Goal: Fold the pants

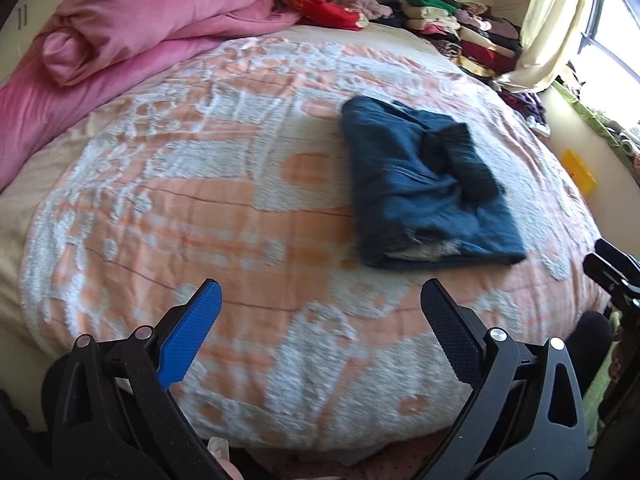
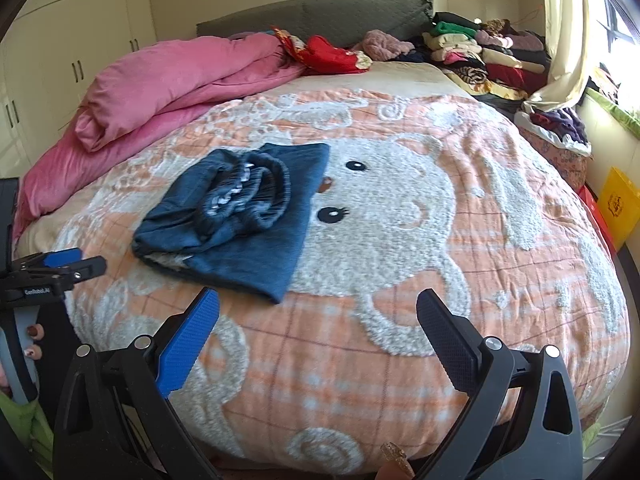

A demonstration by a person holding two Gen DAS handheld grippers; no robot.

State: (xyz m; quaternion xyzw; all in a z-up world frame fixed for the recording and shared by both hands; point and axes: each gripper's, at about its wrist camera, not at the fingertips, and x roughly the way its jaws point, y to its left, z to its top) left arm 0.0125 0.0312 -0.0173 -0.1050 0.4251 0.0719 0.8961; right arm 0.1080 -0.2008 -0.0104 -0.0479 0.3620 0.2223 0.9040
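Dark blue pants [image 1: 428, 184] lie folded into a compact bundle on the orange and white blanket [image 1: 180, 220]; the elastic waistband sits bunched on top. In the right wrist view the same pants [image 2: 240, 216] rest left of centre, beside a bear face on the blanket [image 2: 400, 340]. My left gripper [image 1: 320, 292] is open and empty, held back near the bed's front edge, short of the pants. My right gripper [image 2: 318, 300] is open and empty too, apart from the pants. Each gripper shows in the other's view: the right gripper [image 1: 612, 268] at the far right, the left gripper [image 2: 60, 264] at the far left.
A rolled pink duvet [image 2: 168, 84] fills the bed's back left. Stacks of folded clothes [image 2: 480, 52] and a red garment [image 2: 332, 56] lie by the grey headboard [image 2: 320, 16]. A yellow box [image 2: 616, 208] stands by the window wall on the right. Wardrobe doors [image 2: 80, 40] stand behind.
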